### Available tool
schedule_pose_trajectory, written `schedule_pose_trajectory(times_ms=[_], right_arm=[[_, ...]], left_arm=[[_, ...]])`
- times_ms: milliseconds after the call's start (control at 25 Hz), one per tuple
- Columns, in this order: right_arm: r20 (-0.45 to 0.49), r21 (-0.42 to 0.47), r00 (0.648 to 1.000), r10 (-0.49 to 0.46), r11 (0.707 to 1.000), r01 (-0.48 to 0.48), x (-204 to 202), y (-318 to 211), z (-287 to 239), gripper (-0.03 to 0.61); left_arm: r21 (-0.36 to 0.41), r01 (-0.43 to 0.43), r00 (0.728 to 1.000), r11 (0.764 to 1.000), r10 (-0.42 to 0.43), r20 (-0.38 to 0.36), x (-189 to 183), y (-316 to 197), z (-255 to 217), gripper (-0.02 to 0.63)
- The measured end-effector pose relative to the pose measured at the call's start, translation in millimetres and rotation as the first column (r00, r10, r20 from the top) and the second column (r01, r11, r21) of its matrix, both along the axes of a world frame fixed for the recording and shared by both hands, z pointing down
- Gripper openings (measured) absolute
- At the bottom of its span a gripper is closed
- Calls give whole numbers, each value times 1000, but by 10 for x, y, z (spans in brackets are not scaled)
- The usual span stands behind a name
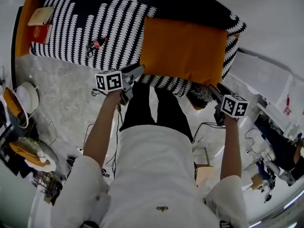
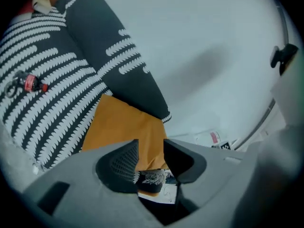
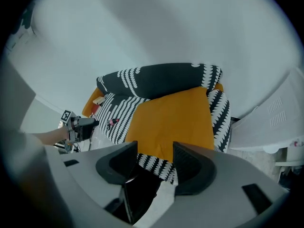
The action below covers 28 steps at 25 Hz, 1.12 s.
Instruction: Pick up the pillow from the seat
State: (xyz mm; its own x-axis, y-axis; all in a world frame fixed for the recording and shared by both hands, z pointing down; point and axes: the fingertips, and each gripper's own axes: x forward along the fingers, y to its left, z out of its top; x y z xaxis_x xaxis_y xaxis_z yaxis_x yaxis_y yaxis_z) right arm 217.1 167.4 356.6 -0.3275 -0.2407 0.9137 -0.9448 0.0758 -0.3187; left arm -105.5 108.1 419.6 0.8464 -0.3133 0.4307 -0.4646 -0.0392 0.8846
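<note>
Person (image 1: 161, 175): white shirt fills the bottom of the head view, both arms stretched out toward the seat, a gripper in each hand.
Left gripper (image 2: 151, 151): jaws partly apart, nothing clamped. Its own view shows the pillow's near corner through the gap, but that's beyond the jaws, not touching as far as I can tell. From the head view it hangs by the pillow's near left corner, over the seat's front edge.
Right gripper (image 3: 156, 163): jaws apart too, empty. It looks across at the pillow from off the seat's near right corner, clear of the fabric.
Pillow (image 1: 185, 49): orange, lying flat on the right half of the seat, nothing on top of it.
Seat (image 1: 114, 27): black and white patterned cover, with a bottle (image 1: 97, 44) lying on the left half, well apart from the pillow.
Done so far: basically just the approach. Both grippers are lined up either side of the pillow's near edge.
Left to do: pretty much all of it. Reach in, close on the pillow, lift it off. It's wide and floppy, so I'd guess both grippers are needed, one per side.
</note>
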Motion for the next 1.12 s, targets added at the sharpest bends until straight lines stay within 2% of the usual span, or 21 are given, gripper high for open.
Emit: schedule_pose_trajectory(times_ms=[160,320,400,480,600,680,760,840,1000,1120], right_arm=[[-25,-26,1000,-16,1000,15,306,-119,282,241],[-28,-41,999,-34,999,33,547,-264,573,260],[-27,-37,999,-40,999,39,659,-340,714,267],[-20,-31,999,-39,999,38,771,-405,848,278],[7,-15,997,-81,997,81,854,-498,1000,309],[22,11,993,-118,993,118,896,-571,1076,334],[28,26,992,-125,992,124,974,-638,1148,356],[31,28,992,-122,992,121,1076,-693,1224,378],[51,20,992,-112,994,111,1157,-788,1329,411],[75,17,993,-94,996,93,1163,-871,1397,426]], left_arm=[[-58,93,996,994,-94,-5,49,-72,353,215],[-65,137,988,988,-131,85,-59,-164,794,299],[-72,149,984,986,-141,110,-91,-198,989,319],[-67,124,986,990,-116,121,-51,-223,1153,344],[-39,-21,988,999,26,154,139,-191,1347,412],[-39,-136,968,990,141,205,277,-140,1510,451],[-55,-208,947,977,215,237,409,-101,1670,480],[-68,-218,937,974,228,265,481,-129,1818,497],[-76,-153,939,985,169,299,405,-326,2014,546],[-86,-139,941,987,159,298,351,-419,2117,573]])
